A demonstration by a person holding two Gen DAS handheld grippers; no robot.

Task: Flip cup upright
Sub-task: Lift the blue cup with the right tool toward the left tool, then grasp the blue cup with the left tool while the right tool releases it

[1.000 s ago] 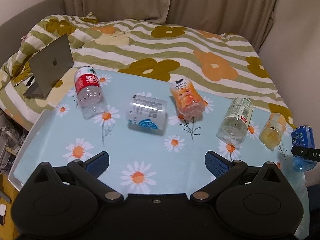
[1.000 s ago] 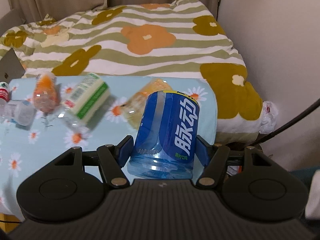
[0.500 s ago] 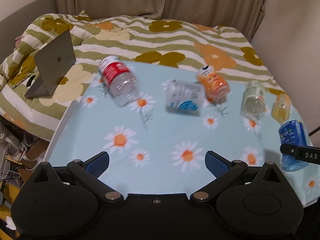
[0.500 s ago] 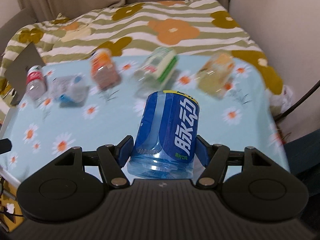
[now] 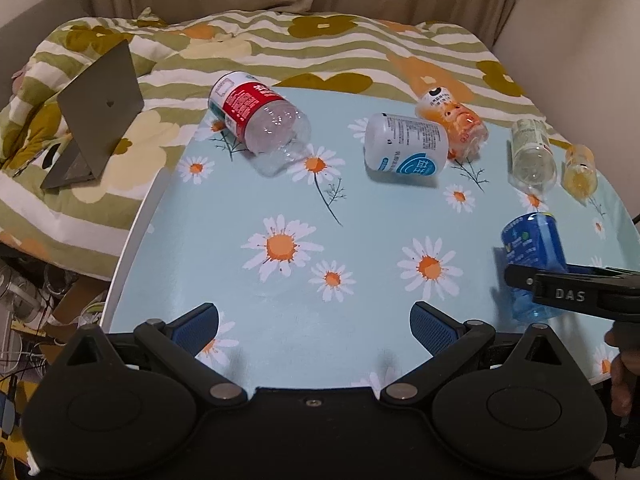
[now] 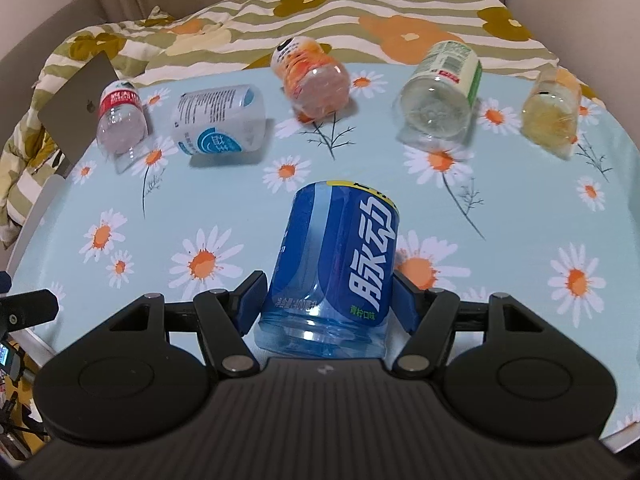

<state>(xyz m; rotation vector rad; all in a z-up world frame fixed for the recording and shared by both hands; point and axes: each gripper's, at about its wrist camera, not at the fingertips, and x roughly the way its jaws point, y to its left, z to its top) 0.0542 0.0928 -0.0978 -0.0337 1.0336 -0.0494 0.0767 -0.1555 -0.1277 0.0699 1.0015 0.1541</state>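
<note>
My right gripper (image 6: pixel 328 304) is shut on a blue cut-bottle cup (image 6: pixel 340 256) with white lettering, its pads on both sides near its base, holding it over the daisy-print table (image 6: pixel 200 208). The same blue cup (image 5: pixel 534 248) shows at the right of the left wrist view, gripped by the right gripper (image 5: pixel 568 292). My left gripper (image 5: pixel 316 320) is open and empty above the table's near edge. Several other cups lie on their sides: red-labelled (image 5: pixel 260 114), white-and-blue (image 5: pixel 406 146), orange (image 5: pixel 456 122), green-labelled (image 5: pixel 534 152) and yellow (image 5: pixel 580 168).
A bed with a striped floral blanket (image 5: pixel 320 48) lies behind the table. An open laptop (image 5: pixel 96 108) stands on the bed at the left. A wall (image 5: pixel 580 20) is at the right. Clutter sits on the floor at lower left (image 5: pixel 36 292).
The right gripper has carried the blue cup leftward from the table's right end to over its middle front. The left gripper has shifted left and pulled back; the lying cups have not moved.
</note>
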